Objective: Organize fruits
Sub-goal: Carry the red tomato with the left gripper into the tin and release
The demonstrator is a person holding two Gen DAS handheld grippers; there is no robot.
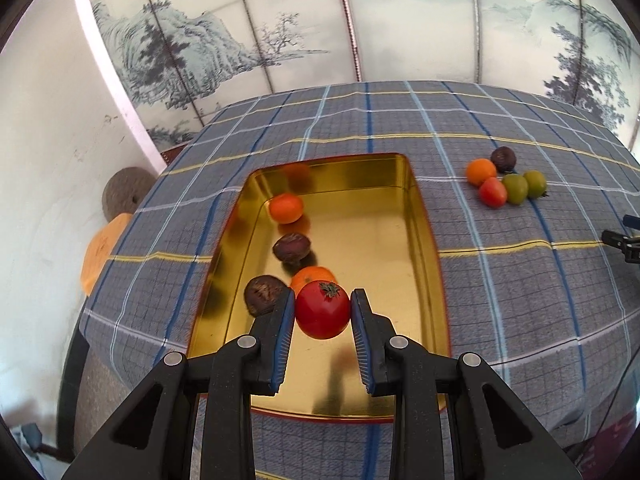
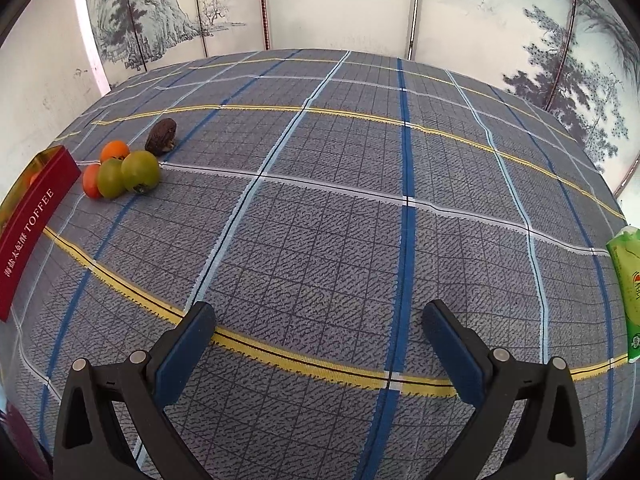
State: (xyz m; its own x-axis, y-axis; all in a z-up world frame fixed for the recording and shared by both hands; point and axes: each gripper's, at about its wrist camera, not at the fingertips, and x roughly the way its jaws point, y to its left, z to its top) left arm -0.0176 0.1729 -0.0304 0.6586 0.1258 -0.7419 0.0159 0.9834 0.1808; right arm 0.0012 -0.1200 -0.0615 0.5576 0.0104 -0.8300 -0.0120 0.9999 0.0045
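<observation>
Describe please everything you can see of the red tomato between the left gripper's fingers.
The red tomato is round, smooth and glossy, with a small dry green calyx on top. The left gripper is shut on it, one blue pad at each side. It hangs over the near part of the gold tin tray, in front of an orange fruit.

On the red outer wall of the tin at your left, you can read "TOFFEE" in white, after Chinese characters too small to make out.

The green packet at your right carries unreadable print.
</observation>
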